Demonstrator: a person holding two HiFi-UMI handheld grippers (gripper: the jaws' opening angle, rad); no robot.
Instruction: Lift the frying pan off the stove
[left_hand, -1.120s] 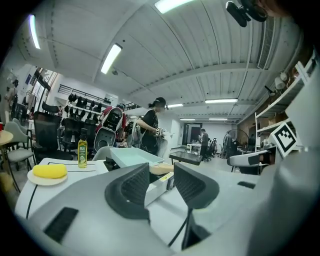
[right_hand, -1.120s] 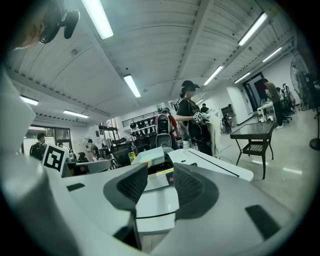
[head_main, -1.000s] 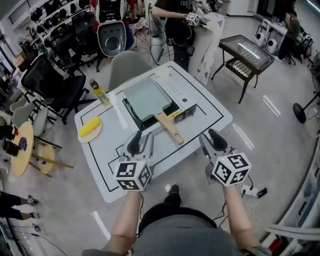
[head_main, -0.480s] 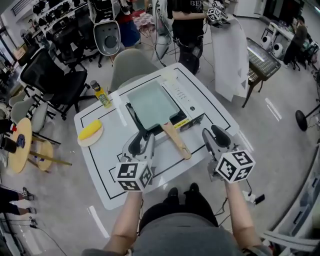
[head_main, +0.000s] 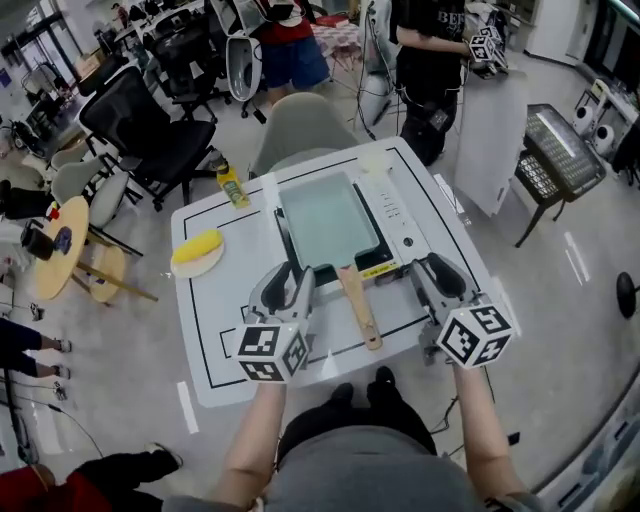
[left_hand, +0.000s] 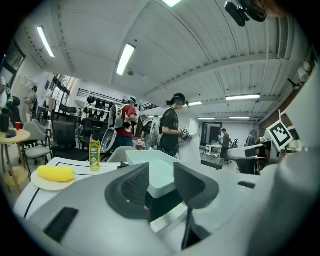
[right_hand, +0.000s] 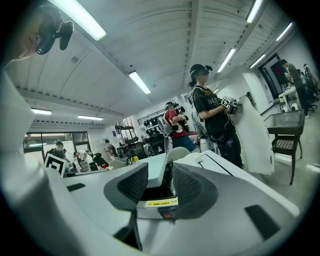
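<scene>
A rectangular pale-green frying pan (head_main: 328, 222) sits on a portable stove (head_main: 402, 238) in the middle of the white table (head_main: 215, 330). Its wooden handle (head_main: 358, 305) points toward me. My left gripper (head_main: 288, 282) hovers open just left of the handle, near the stove's front corner, with nothing between its fingers. My right gripper (head_main: 437, 268) hovers open at the stove's front right, also empty. In the left gripper view the pan (left_hand: 150, 167) lies straight beyond the left gripper (left_hand: 161, 182). In the right gripper view the stove's front (right_hand: 156, 205) shows between the jaws of the right gripper (right_hand: 159, 187).
A yellow item on a plate (head_main: 198, 252) and a small yellow bottle (head_main: 232, 186) stand on the table's left side. A grey chair (head_main: 305, 130) is at the far edge. A person (head_main: 430, 60) with a gripper stands beyond the table, beside a white panel (head_main: 490, 130).
The table and stove now lie squarely in front of me, and both grippers have come closer to the stove's front. Their jaws stand as wide as before.
</scene>
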